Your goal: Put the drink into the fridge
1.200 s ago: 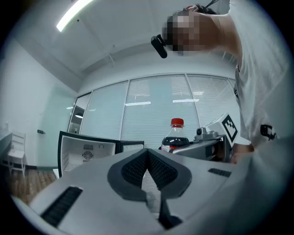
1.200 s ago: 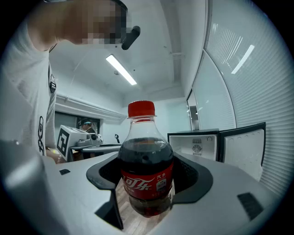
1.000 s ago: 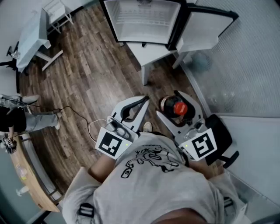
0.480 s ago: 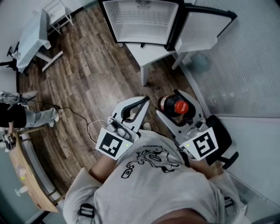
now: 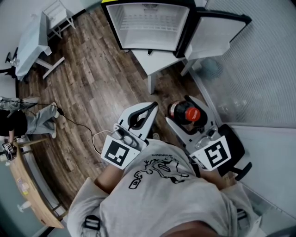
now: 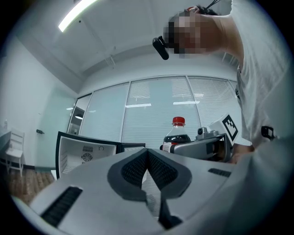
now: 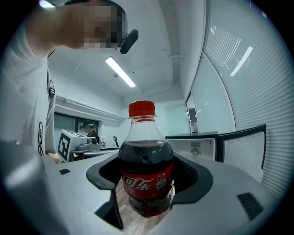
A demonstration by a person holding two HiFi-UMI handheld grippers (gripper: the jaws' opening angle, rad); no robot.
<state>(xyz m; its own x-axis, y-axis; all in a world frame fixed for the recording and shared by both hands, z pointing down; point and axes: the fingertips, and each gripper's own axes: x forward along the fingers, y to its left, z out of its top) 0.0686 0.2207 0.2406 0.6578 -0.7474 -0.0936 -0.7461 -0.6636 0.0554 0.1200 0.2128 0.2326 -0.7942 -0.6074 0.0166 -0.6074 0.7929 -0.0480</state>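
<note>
In the head view my right gripper is shut on the drink, a cola bottle with a red cap, held upright in front of my chest. The right gripper view shows the bottle filling the gap between the jaws, pads against its red label. My left gripper hangs beside it on the left, shut and empty; its tips meet. The small fridge stands open across the floor ahead, its white inside bare and its door swung to the right.
The fridge rests on a low white stand. A white table and chair are far left. A cable crosses the wood floor, a person's legs stand left, a wooden counter lower left, a blinds wall right.
Both grippers and the bottle keep their places. The view has shifted slightly toward the fridge, and the person's legs at the left have stepped a little.
</note>
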